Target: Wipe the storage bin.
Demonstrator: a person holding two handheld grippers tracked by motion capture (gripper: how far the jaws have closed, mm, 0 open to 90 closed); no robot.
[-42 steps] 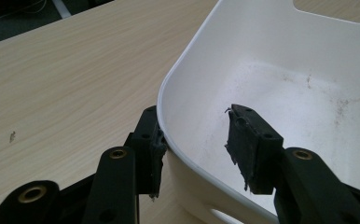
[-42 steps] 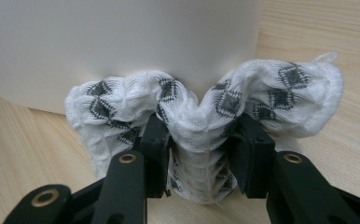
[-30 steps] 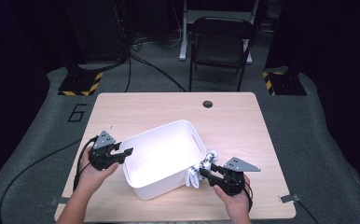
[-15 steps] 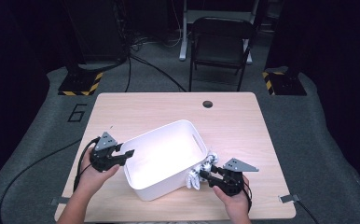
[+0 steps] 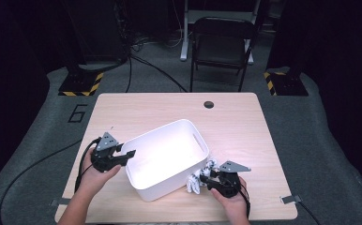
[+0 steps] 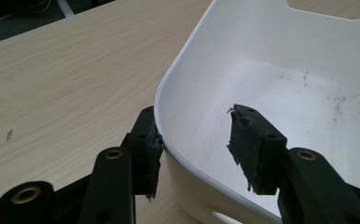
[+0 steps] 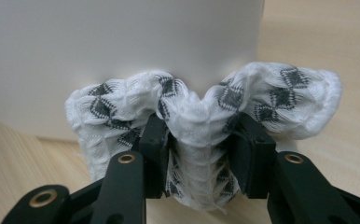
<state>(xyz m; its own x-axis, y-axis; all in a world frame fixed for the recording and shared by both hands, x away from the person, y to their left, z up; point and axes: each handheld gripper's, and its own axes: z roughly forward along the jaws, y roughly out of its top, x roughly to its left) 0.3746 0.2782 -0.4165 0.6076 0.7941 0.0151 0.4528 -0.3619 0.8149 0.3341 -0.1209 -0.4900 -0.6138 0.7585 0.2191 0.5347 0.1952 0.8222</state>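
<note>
A: Step in hand, near edge of desk (image 5: 245, 117) first?
B: Right tool (image 5: 206, 180) clamped on a bunched white cloth with dark diamond print (image 7: 201, 112) — cloth pressed against the outside wall of the white plastic bin (image 5: 167, 159), low by the desk.
A: Left tool (image 6: 194, 154)?
B: Jaws apart, straddling the bin's rim; outer pad (image 6: 154, 154) touches the wall, inner pad hangs clear inside.
A: Next?
B: Likely lift the cloth over the rim — left should steady the bin.

floor mark: the number "6" (image 5: 78, 113), dark on the grey floor left of the table (image 5: 245, 117)
</note>
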